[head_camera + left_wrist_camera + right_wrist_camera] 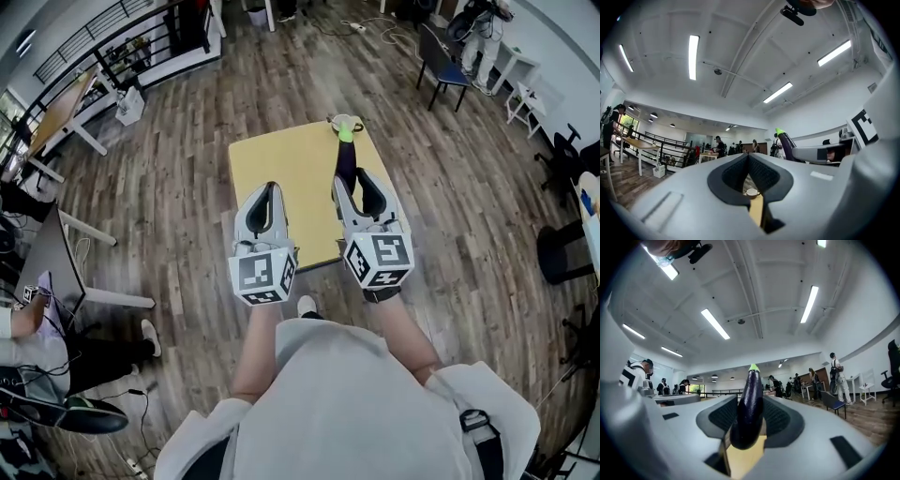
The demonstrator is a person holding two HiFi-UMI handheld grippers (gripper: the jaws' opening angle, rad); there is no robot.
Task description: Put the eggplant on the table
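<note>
Gripping the eggplant between its jaws, the right gripper is holding it above the yellow table; the left gripper is hovering alongside, jaws together, empty.

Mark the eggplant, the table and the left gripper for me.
eggplant [749, 408]: right gripper view, on the middle of its dark purple body.
table [281, 169]: head view, on a bare part of the yellow top.
left gripper [271, 187]: head view, where its two jaw tips meet.
</note>
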